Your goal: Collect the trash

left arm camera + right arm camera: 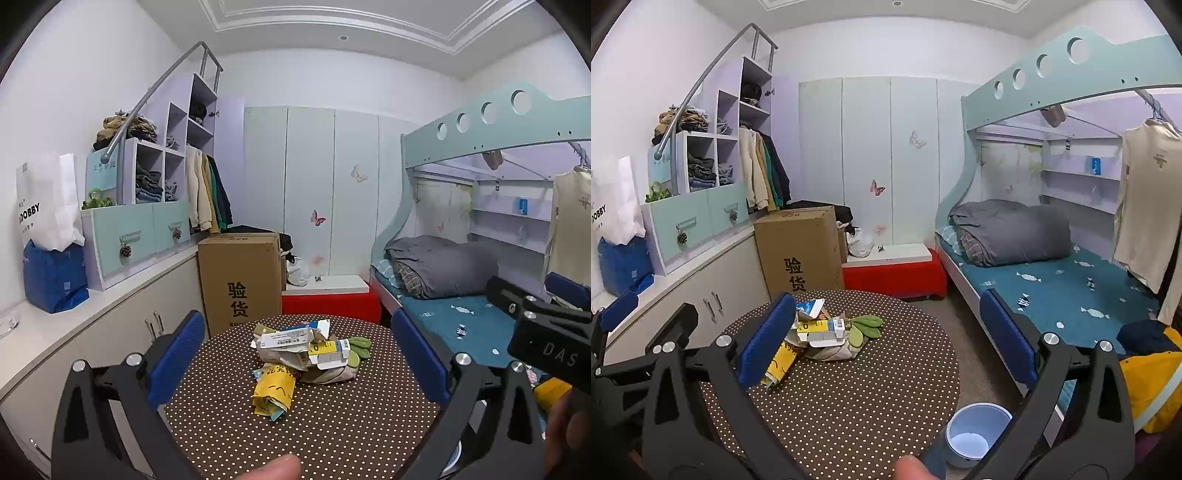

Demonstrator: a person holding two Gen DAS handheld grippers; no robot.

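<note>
A round bench [332,424] covered in a brown cloth with white dots is seen in both wrist views. The trash pile [306,350] lies toward the far edge of the bench, somewhat past its middle. At the top of the pile, torn white and blue cartons [291,334] are stacked; a flattened yellow and white box with a barcode [328,350] rests on crumpled paper just below them. A yellow wrapper [273,391] lies at the pile's near side, touching it. A green leaf-shaped item [866,326] sticks out at the pile's right side.

The left hand-held gripper [295,354] is held above the near part of the bench with its blue pads [177,354] spread wide; nothing is gripped, and the pile is framed between the pads without being touched. The right hand-held gripper [886,339] is likewise wide open and empty, held over the right half of the bench, its left pad overlapping the pile in view. A fingertip [273,467] shows at the lower edge of the left view.

A white bin [975,432] with a pale inside stands on the floor just beside the bench's near right edge. A cardboard box [240,280] stands on the floor beyond the far edge, next to a red box [332,304]. A bunk bed [1052,280] with a blue sheet is seen to the right.
</note>
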